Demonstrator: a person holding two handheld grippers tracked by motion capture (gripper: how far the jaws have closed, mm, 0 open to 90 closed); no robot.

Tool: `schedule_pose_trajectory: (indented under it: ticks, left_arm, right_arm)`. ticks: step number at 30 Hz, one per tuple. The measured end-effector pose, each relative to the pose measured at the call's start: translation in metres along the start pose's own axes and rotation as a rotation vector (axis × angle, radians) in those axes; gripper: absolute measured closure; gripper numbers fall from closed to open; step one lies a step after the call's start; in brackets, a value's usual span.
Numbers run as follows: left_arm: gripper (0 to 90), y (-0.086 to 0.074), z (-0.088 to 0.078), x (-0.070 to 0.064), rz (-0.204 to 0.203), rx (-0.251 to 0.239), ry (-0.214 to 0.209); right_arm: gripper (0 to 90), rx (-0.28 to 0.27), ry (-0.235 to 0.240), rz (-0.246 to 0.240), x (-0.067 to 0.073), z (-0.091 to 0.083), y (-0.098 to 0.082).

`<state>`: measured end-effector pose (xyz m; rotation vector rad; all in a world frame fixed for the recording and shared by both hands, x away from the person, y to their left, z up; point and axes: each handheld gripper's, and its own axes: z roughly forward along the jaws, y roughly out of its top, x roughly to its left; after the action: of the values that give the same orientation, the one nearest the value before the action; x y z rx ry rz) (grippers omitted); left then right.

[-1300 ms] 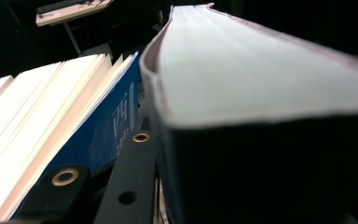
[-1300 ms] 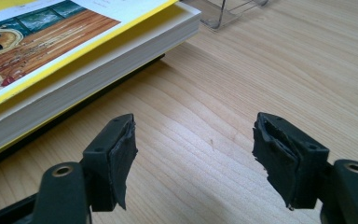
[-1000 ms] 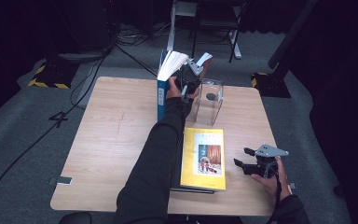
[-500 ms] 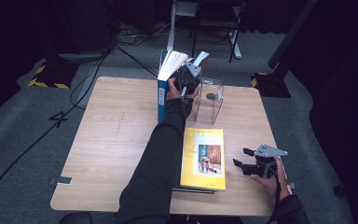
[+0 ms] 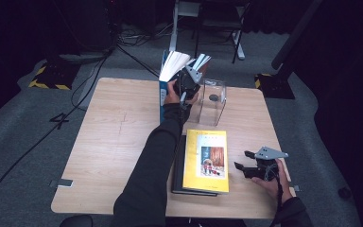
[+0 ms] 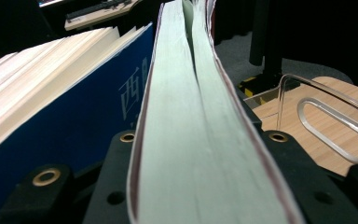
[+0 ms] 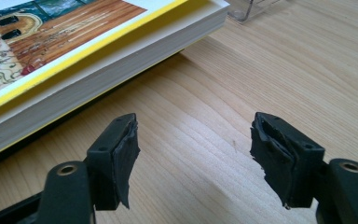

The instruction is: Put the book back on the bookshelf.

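High view: the left gripper (image 5: 190, 78) is at the far edge of the table (image 5: 113, 142), at the top of an upright book with pale green page edges (image 5: 199, 61), which stands between a blue-covered book (image 5: 162, 94) and a clear acrylic holder (image 5: 212, 101). The right gripper (image 5: 248, 163) rests low at the near right of the table, just beside a yellow-covered book (image 5: 207, 161) that lies flat on a dark book (image 5: 177, 175).

Left gripper view: the pale green page edges run up between the two black jaws — the book sits between them. The jaws have just been opening; whether the pads press on the covers cannot be told from here. The blue-covered book (image 6: 65, 126) stands immediately to one side, and the clear holder's rim (image 6: 328, 100) to the other.

Right gripper view: the right gripper (image 7: 193, 144) is released — jaws apart over bare wood (image 7: 261, 60), nothing between them. The yellow-covered book (image 7: 74, 56) lies close ahead, on the dark book beneath it.
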<state>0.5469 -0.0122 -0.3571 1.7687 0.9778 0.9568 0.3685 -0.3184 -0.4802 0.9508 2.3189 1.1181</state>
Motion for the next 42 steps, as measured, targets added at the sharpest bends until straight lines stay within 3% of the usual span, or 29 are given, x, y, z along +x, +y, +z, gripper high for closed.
schedule_pose_trajectory:
  ticks: [5,10,14,16,18,22,26,42]
  left_arm:
    - [60.5,0.001,-0.007,0.002,-0.002,0.000,0.001]
    - [58.1,0.000,-0.015,0.004,-0.013,-0.006,-0.025]
    - [59.5,0.001,-0.022,0.008,-0.006,-0.015,-0.032]
    - [67.5,0.002,-0.026,0.009,0.000,-0.014,-0.034]
    - [69.2,0.003,-0.027,0.011,0.001,-0.001,-0.018]
    - [69.5,0.000,-0.031,0.009,-0.036,0.000,0.016]
    - [69.4,-0.001,-0.034,0.010,-0.044,0.001,0.019]
    - [57.4,-0.003,-0.045,0.010,-0.033,-0.001,-0.010]
  right_arm:
    - [32.4,-0.001,-0.001,0.004,-0.001,0.000,0.000]
    - [32.4,0.003,0.000,0.002,-0.001,0.000,-0.001]
    - [32.3,0.005,0.000,0.005,-0.001,0.000,-0.001]
    - [32.3,0.007,-0.006,0.005,-0.001,0.000,-0.001]
    - [32.3,0.009,-0.006,0.006,-0.001,0.000,-0.001]
    - [32.3,0.013,-0.004,0.002,-0.001,0.001,-0.001]
    - [32.2,0.019,-0.002,0.001,-0.001,0.002,-0.002]
    - [32.1,0.022,-0.002,0.002,-0.001,0.001,-0.001]
